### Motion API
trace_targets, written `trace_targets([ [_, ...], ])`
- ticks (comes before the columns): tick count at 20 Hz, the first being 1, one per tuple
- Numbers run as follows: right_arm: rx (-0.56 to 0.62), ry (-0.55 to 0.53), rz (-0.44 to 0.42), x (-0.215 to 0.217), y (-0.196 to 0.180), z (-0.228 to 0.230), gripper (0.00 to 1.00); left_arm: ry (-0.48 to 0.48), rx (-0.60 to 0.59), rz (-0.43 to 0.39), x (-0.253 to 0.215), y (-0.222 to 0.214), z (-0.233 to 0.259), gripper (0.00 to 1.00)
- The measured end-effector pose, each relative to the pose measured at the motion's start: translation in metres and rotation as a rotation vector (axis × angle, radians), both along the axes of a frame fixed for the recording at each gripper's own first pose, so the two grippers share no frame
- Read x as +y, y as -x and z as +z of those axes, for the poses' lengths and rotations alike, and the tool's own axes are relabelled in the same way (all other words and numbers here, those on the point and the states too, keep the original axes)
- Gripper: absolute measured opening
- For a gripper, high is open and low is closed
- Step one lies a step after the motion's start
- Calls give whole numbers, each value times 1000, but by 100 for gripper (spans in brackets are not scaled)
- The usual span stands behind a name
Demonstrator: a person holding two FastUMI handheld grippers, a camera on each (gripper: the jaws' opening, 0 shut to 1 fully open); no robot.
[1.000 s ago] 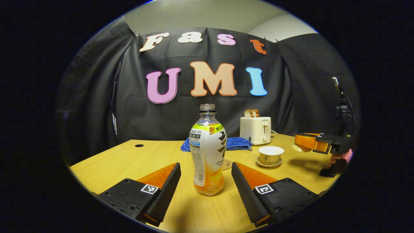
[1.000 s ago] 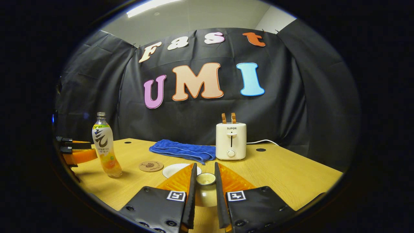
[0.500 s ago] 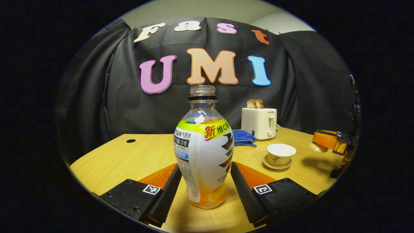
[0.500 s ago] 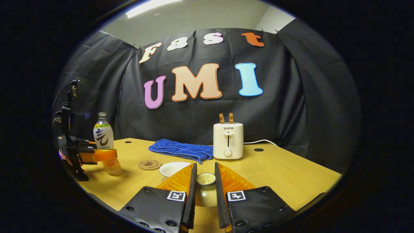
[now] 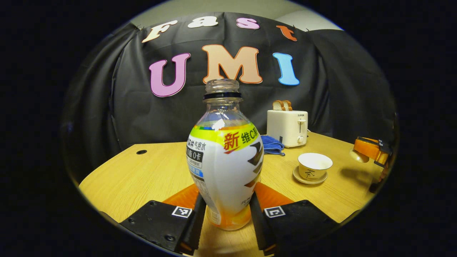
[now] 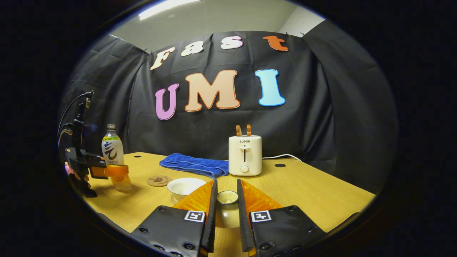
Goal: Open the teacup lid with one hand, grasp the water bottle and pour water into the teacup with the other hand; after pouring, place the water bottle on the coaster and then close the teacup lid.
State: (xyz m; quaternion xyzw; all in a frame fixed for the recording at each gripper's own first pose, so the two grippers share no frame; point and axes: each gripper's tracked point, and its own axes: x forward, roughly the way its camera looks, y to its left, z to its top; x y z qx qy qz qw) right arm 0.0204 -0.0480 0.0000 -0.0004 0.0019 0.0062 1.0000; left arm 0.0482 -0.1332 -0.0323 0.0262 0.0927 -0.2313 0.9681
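Clear plastic water bottle (image 5: 225, 167), uncapped, upright on table (image 5: 150, 171); my left gripper (image 5: 225, 214) clamps its base. Right gripper (image 6: 225, 208) holds cream ceramic teacup lid (image 6: 227, 210) above open teacup (image 6: 184, 187).

The water bottle (image 5: 225, 167) is standing between my left gripper's (image 5: 225, 228) fingers; the teacup (image 5: 315, 166) is sitting ahead, to its right, before the toaster (image 5: 287, 127).

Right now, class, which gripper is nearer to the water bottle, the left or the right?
Left. The left gripper has its fingers on either side of the water bottle, touching it. The right gripper holds the teacup lid farther off, beyond the teacup.
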Motion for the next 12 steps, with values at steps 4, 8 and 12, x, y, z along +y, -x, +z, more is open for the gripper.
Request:
trace_targets([
  [4, 0, 1, -9, -4, 1, 0, 33, -107, -21, 20, -3, -3, 6, 53],
  [8, -2, 3, -43, -22, -2, 1, 31, -295, -111, 38, -7, -12, 27, 51],
  [12, -4, 5, -91, -47, -5, 2, 31, -588, -195, 48, -10, -17, 29, 50],
])
